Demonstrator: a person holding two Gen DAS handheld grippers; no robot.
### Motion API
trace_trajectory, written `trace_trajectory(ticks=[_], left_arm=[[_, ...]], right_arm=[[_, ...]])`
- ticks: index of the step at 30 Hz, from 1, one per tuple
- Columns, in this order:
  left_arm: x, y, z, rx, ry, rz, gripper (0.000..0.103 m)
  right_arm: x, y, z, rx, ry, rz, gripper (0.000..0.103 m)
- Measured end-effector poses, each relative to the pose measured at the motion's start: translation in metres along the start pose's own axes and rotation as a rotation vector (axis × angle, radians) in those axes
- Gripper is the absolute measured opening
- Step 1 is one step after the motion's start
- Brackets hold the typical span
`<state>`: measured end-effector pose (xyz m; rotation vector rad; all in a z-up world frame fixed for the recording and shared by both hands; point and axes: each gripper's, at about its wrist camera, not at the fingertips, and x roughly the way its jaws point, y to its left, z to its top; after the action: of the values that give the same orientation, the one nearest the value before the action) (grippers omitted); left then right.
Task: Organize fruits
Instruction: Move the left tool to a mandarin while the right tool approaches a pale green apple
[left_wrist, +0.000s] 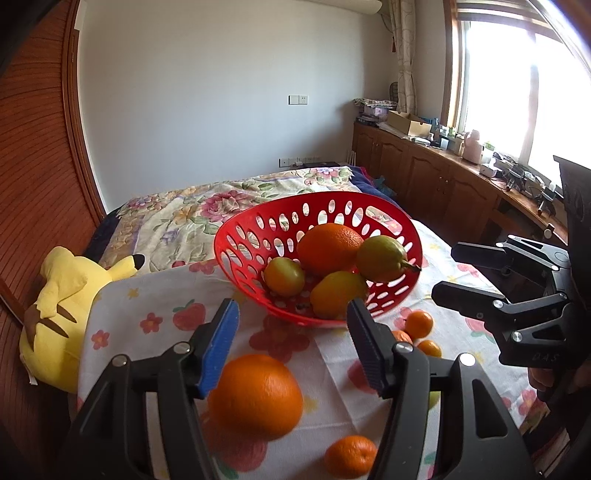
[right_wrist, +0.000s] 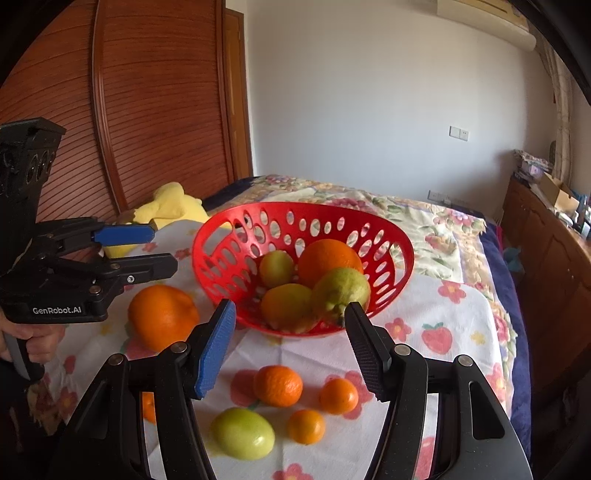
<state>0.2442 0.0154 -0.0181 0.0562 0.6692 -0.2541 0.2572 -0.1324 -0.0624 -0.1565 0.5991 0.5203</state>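
From the left wrist, the left hand-held gripper (left_wrist: 291, 347) stands with its jaws apart and nothing between the pads; one pad is blue, the other black. Below and between the fingers, a big orange (left_wrist: 255, 396) lies on the flowered cloth (left_wrist: 166, 295), untouched. A small mandarin (left_wrist: 351, 456) sits nearer the lower edge, and more mandarins (left_wrist: 418, 324) lie just beside the basket's near right rim. The red basket (left_wrist: 240, 236), pierced with oval holes, rests on the cloth beyond the fingertips. It holds an orange (left_wrist: 328, 248), a green-yellow pear (left_wrist: 380, 258) and two yellowish fruits touching one another. A yellow plush (left_wrist: 62, 314) lies at the cloth's left edge. At the right, the right hand-held gripper (left_wrist: 443, 273) shows from the side, jaws parted and empty.

From the right wrist, the right hand-held gripper (right_wrist: 290, 345) is likewise open with nothing gripped. Under it on the cloth (right_wrist: 424, 302) lie three mandarins (right_wrist: 277, 386) and a green fruit (right_wrist: 243, 434), close together. The basket (right_wrist: 221, 251) stands just past the fingertips with the same four fruits inside, the pear (right_wrist: 341, 290) nearest the near rim. The big orange (right_wrist: 162, 316) lies left of the basket, just beside it. The left hand-held gripper (right_wrist: 162, 251) is at the left, above that orange, jaws apart and bare, held by a hand (right_wrist: 40, 341). The cloth covers part of a bed (right_wrist: 406, 214) with a floral quilt.
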Motion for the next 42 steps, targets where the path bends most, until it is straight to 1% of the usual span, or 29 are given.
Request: trace_trajectory(ticks=[9, 18, 28, 42], left_arm=[[-0.03, -0.007, -0.032, 0.002, -0.022, -0.002, 0.061], [-0.038, -0.016, -0.059, 0.0, -0.019, -0.016, 0.062], [-0.037, -0.02, -0.088, -0.015, 0.004, -0.013, 0.062], [-0.011, -0.028, -0.125, -0.03, 0.064, -0.046, 0.062]], right_arm=[[-0.028, 0.025, -0.022, -0.012, -0.013, -0.013, 0.064], [-0.043, 0.039, -0.05, -0.009, -0.002, -0.022, 0.064], [-0.038, 0.042, -0.068, 0.002, 0.034, -0.009, 0.063], [-0.008, 0.049, -0.084, 0.0, 0.111, 0.006, 0.059]])
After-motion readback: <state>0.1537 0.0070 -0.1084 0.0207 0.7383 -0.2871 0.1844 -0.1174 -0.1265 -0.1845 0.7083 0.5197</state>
